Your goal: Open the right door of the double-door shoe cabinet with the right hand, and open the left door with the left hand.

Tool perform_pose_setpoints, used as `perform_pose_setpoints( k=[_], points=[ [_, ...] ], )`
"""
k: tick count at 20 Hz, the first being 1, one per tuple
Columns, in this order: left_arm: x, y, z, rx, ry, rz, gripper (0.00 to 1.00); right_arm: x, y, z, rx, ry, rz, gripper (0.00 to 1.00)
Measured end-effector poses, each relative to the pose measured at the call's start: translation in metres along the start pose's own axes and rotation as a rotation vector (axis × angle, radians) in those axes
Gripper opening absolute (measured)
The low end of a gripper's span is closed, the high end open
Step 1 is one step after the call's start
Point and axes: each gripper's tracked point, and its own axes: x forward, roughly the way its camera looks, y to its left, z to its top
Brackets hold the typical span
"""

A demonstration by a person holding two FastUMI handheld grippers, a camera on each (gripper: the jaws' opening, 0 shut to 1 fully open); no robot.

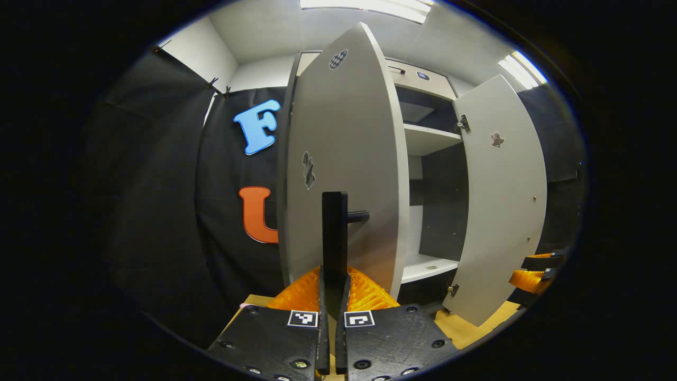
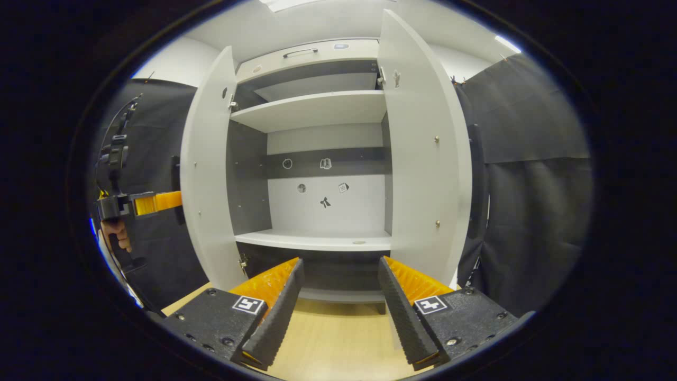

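Now the shoe cabinet (image 2: 317, 206) stands straight ahead of me with both doors swung out. In the right gripper view, the left door (image 2: 209, 169) and the right door (image 2: 423, 159) flank the open interior, with a high shelf (image 2: 312, 108) and a lower shelf (image 2: 317, 241) between them. In the left gripper view the left door (image 1: 344, 169) is near and edge-on to me, and its black bar handle (image 1: 335, 233) runs down between the fingers of my left gripper (image 1: 332, 317), which are pinched on it.

My right gripper (image 2: 338, 307) hangs in front of the cabinet over the light wooden floor (image 2: 333, 344), its fingers spread wide and touching nothing, so I judge the right door's step done and released. From that side I also see my left gripper (image 2: 158, 202) off at the far left, just outside the left door, with my hand (image 2: 119, 233) on its grip.

The step in hand, as I read it, is the tail of the left door's swing. Next I would need only to carry the handle a little farther out along the hinge's arc if more opening is wanted, then part the fingers and draw straight back, so the pads slip off the bar without tugging the door.
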Motion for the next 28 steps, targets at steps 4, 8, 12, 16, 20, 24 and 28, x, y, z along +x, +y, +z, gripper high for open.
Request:
perform_pose_setpoints(
  k=[4, 8, 12, 16, 20, 24, 28],
  points=[
    [-0.006, 0.016, 0.001, -0.018, -0.008, 0.008, 0.04, 0.004, 0.006, -0.001, 0.001, 0.002, 0.008, 0.88],
    [-0.012, 0.041, -0.002, -0.011, -0.014, 0.047, 0.00, 0.007, 0.009, -0.007, -0.005, 0.010, 0.005, 0.89],
    [-0.019, 0.074, 0.007, -0.009, -0.036, 0.105, 0.00, 0.012, 0.010, -0.010, -0.008, 0.020, 0.001, 0.88],
    [-0.020, 0.092, 0.009, -0.045, -0.047, 0.085, 0.00, 0.016, 0.011, -0.008, -0.018, 0.018, -0.001, 0.88],
    [-0.018, 0.099, 0.009, -0.002, -0.060, 0.058, 0.11, 0.017, 0.013, -0.011, -0.017, 0.029, 0.001, 0.89],
    [-0.035, 0.097, 0.000, -0.006, -0.042, 0.055, 0.00, 0.014, 0.015, -0.011, -0.031, 0.029, -0.003, 0.89],
    [-0.089, 0.083, -0.014, -0.046, -0.019, 0.072, 0.00, 0.016, 0.014, -0.015, -0.044, 0.037, -0.010, 0.89]
  ],
)
